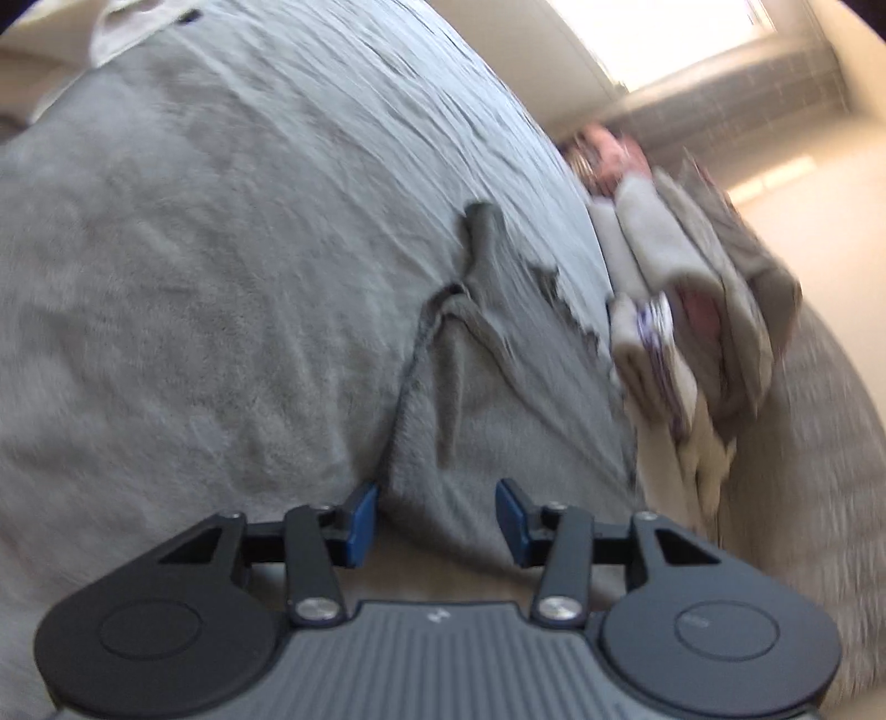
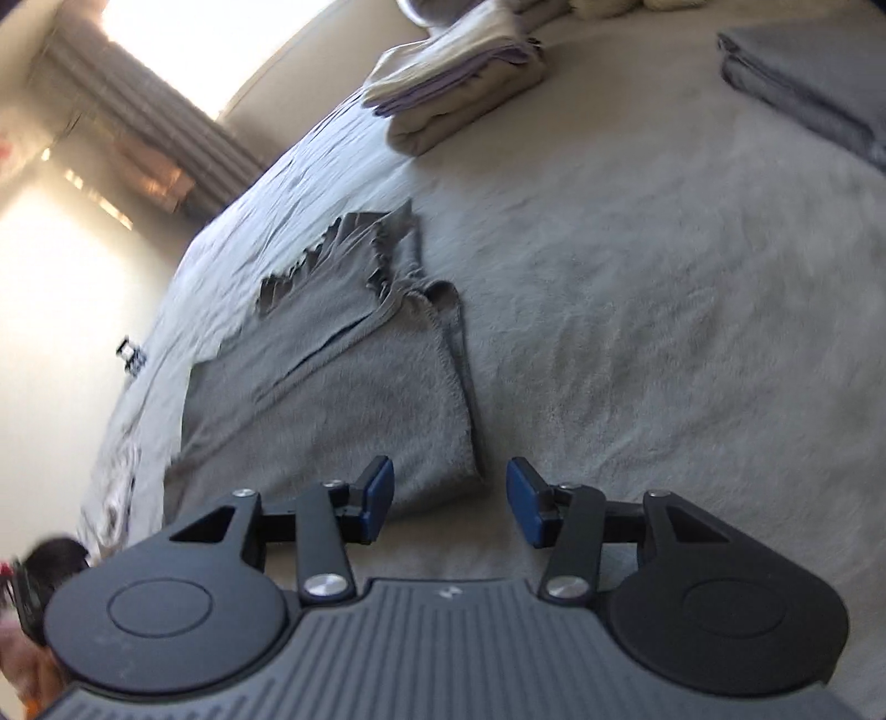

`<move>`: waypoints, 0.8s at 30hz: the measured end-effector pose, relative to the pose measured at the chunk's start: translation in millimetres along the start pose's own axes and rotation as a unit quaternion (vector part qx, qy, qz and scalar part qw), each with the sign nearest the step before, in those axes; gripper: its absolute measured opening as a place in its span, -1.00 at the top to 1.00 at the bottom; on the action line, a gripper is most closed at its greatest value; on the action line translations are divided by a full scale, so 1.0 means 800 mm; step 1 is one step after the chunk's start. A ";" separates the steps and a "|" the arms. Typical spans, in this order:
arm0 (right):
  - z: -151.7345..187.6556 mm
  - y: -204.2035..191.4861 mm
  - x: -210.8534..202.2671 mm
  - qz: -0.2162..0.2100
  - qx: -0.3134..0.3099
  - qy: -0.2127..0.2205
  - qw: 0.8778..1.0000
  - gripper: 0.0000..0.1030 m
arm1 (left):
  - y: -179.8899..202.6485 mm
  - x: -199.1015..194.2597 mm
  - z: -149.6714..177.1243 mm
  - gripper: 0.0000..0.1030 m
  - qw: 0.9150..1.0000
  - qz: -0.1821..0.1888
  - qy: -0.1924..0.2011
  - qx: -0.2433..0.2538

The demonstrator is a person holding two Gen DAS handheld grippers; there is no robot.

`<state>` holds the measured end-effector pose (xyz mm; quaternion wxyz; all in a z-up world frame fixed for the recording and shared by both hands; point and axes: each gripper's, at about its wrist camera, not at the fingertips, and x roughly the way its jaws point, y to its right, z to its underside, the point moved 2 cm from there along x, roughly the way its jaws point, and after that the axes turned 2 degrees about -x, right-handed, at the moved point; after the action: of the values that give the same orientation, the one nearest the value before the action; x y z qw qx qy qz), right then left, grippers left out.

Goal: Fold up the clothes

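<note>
Across a wide bed, saw a pale grey plush blanket (image 1: pixel 194 277) covering most of the surface, with a lighter, creased grey sheet (image 1: pixel 415 99) bare along the far side. Beyond the bed, made out cream walls, a bright overexposed window (image 1: pixel 664 27) and a grey pleated curtain (image 1: pixel 747 105) below it, all smeared by motion blur.

From the right wrist view, noted the same plush blanket (image 2: pixel 637 304), creased sheet (image 2: pixel 183 310), window (image 2: pixel 177 33) and curtain (image 2: pixel 166 138). Found a stack of folded cream and lilac-edged cloths (image 2: pixel 459 77) near the far edge of the bed, and a folded dark grey cloth (image 2: pixel 814 83) well apart from it at the upper right. Caught that cream stack (image 1: pixel 664 288) in the left view too, blurred.

Located the mid-grey terry towel (image 2: pixel 343 410) lying partly folded on the blanket, its far end rumpled and its near corner just ahead of the right gripper (image 2: pixel 451 501). Found those jaws spread, blue pads clear of the cloth.

Found the left gripper (image 1: pixel 437 520) spread as well, low over the towel (image 1: pixel 459 399), with its stitched edge running up to one blue pad (image 1: pixel 360 518); could not tell whether it touched.

Read no writing anywhere; spotted only a small white mark (image 1: pixel 437 616) on the ribbed grey gripper body, too small to make out.
</note>
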<state>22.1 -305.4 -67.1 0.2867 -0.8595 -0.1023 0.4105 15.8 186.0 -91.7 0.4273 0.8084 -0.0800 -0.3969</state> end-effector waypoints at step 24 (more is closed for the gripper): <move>-0.082 -0.016 -0.021 -0.113 0.140 0.062 0.982 0.81 | 0.065 -0.001 -0.081 0.88 0.987 0.111 0.042 -0.113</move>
<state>62.7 -328.7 -16.2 0.4547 -0.8176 -0.1218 0.3315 72.2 194.6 -31.2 0.5599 0.7573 -0.1059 -0.3191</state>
